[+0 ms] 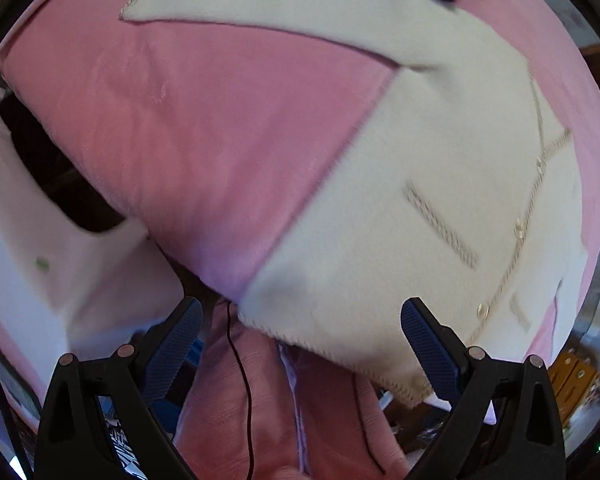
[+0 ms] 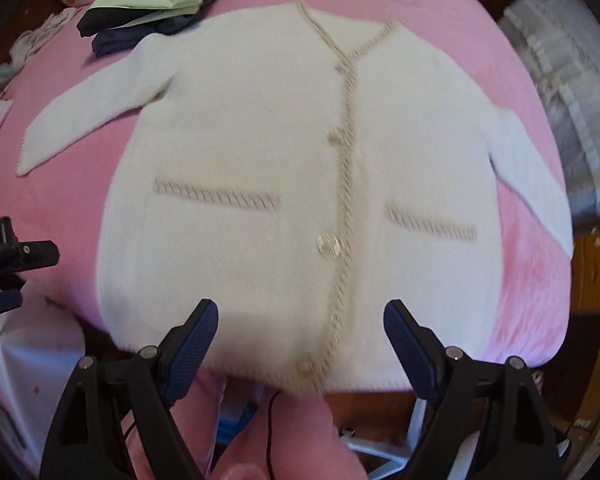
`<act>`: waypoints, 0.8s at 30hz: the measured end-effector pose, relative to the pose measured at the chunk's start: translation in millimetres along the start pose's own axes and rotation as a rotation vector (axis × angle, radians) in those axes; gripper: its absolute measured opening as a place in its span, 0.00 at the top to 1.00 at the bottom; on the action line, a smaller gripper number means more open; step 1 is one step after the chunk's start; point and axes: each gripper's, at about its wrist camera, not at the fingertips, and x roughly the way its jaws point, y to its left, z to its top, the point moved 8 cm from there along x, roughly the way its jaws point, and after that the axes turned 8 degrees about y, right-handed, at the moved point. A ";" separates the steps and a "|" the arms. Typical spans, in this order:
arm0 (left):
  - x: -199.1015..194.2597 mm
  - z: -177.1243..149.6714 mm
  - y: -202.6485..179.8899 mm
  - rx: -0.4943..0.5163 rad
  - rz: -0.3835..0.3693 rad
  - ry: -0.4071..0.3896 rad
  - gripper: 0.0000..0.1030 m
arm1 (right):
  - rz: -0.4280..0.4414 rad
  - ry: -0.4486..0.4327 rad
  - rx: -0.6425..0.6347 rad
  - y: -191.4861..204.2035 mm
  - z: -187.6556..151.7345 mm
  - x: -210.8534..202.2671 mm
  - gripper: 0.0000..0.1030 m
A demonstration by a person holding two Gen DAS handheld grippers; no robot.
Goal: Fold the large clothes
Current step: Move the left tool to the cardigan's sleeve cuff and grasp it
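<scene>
A cream cardigan (image 2: 284,184) lies spread flat, front up, on a pink bedcover (image 2: 516,280), filling the middle of the right wrist view. Its buttoned placket runs from the V-neck at upper centre down to the hem at lower centre, with a beige-trimmed pocket on either side. One sleeve (image 2: 88,116) reaches out toward the left edge of the frame; the other hangs down the right side. At the upper left, a stack of folded clothes (image 2: 156,4) — pale green on top, dark pieces beneath — sits just beyond the cardigan's shoulder, seemingly touching it, though the blur makes that hard to judge.

The right gripper (image 2: 300,320) hovers over the hem at the bottom of the frame, its blue-padded jaws spread wide with nothing between them. The pads are clear of the knit.

In the left wrist view the cardigan (image 1: 400,208) occupies the right half, one sleeve stretching across the top toward the upper left, with bare bedcover (image 1: 188,128) in the centre. The left gripper (image 1: 300,320) stands over the lower corner of the hem, jaws wide apart and gripping nothing. Part of that left tool also shows at the left edge of the right view.
</scene>
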 end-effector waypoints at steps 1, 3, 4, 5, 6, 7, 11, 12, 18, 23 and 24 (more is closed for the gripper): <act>0.2 15.1 6.9 -0.009 -0.005 0.003 0.04 | -0.018 -0.021 -0.002 11.3 12.0 0.6 0.17; -1.3 48.0 22.1 -0.027 -0.001 -0.006 0.04 | -0.036 -0.056 -0.008 33.3 36.1 1.4 0.17; -2.4 64.4 30.1 -0.039 0.001 -0.017 0.04 | -0.042 -0.072 -0.013 45.3 48.9 2.2 0.17; -3.1 83.2 41.5 -0.060 0.006 -0.030 0.04 | -0.051 -0.086 -0.019 56.3 62.5 3.3 0.17; -3.7 98.5 50.4 -0.079 0.005 -0.040 0.04 | -0.060 -0.095 -0.026 65.3 73.1 4.0 0.17; -4.3 113.9 60.4 -0.104 -0.002 -0.050 0.04 | -0.071 -0.105 -0.035 75.0 83.4 4.3 0.17; -8.1 174.2 103.8 -0.227 -0.076 -0.117 0.04 | -0.066 -0.154 -0.080 118.9 126.2 5.6 0.17; -9.5 189.8 115.7 -0.259 -0.091 -0.148 0.04 | -0.064 -0.164 -0.091 127.2 133.1 6.7 0.17; -12.2 260.6 171.7 -0.422 -0.266 -0.312 0.12 | -0.113 -0.163 -0.143 169.6 158.8 23.1 0.17; 2.4 295.8 200.5 -0.494 -0.375 -0.327 0.25 | -0.108 -0.129 -0.181 197.1 155.9 30.7 0.17; 8.2 299.5 204.0 -0.503 -0.387 -0.317 0.27 | -0.107 -0.127 -0.190 201.0 155.5 31.6 0.17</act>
